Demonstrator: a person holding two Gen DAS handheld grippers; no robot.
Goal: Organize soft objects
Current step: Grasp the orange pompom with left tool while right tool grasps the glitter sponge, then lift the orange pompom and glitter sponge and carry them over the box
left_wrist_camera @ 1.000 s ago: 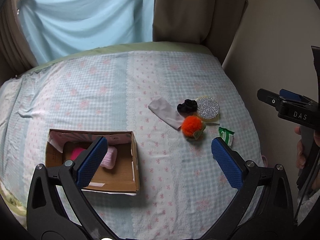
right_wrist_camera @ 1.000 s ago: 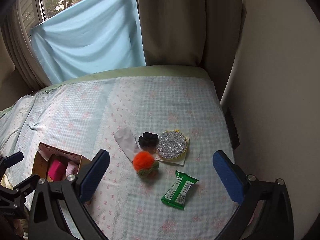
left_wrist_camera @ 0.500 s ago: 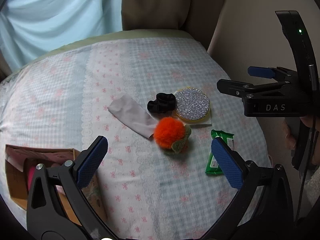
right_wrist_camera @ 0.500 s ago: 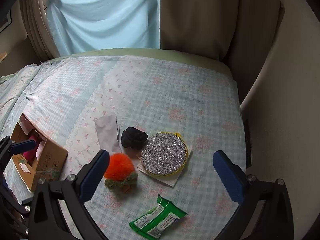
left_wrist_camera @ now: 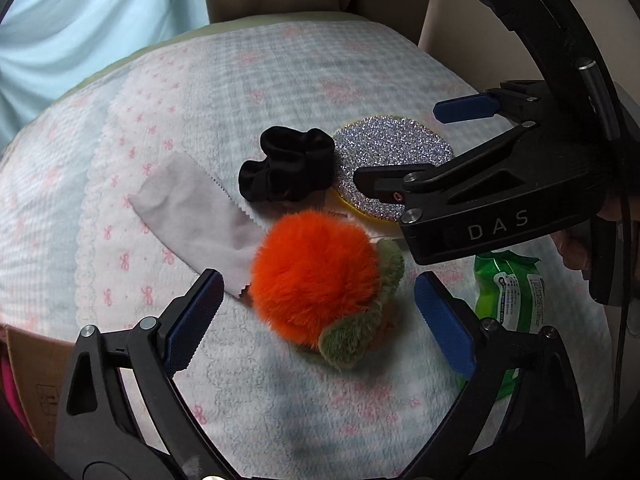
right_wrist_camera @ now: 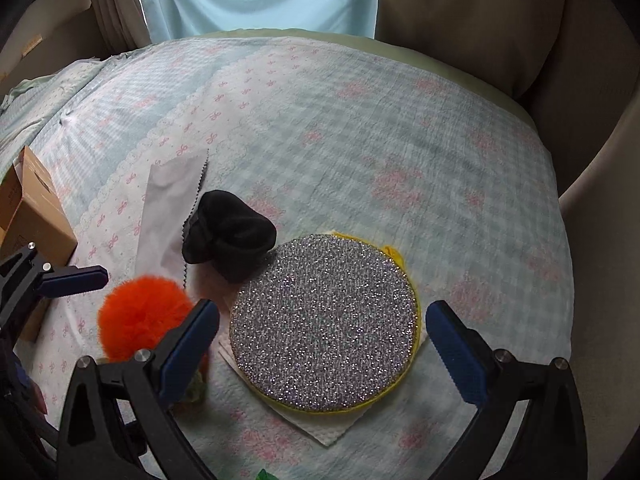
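Observation:
An orange pompom with a green fuzzy part (left_wrist_camera: pixel 316 270) lies on the bedspread between the open fingers of my left gripper (left_wrist_camera: pixel 320 320); it also shows in the right wrist view (right_wrist_camera: pixel 144 316). A round silver glitter sponge (right_wrist_camera: pixel 324 320) on a white paper sits between the open fingers of my right gripper (right_wrist_camera: pixel 324 352), which shows in the left wrist view (left_wrist_camera: pixel 400 144) above the sponge (left_wrist_camera: pixel 388 156). A black scrunchie (left_wrist_camera: pixel 288 168) (right_wrist_camera: pixel 230 232) and a grey cloth strip (left_wrist_camera: pixel 196 216) (right_wrist_camera: pixel 172 200) lie beside them.
A green snack packet (left_wrist_camera: pixel 508 292) lies at the right, partly behind my left gripper's finger. A cardboard box (right_wrist_camera: pixel 28 208) stands at the left, its corner in the left wrist view (left_wrist_camera: pixel 28 356). Curtains and a wall close the far and right sides.
Both grippers have moved forward and down: the left onto the orange pompom, the right onto the glitter sponge. The box has slid out to the left edge of view.

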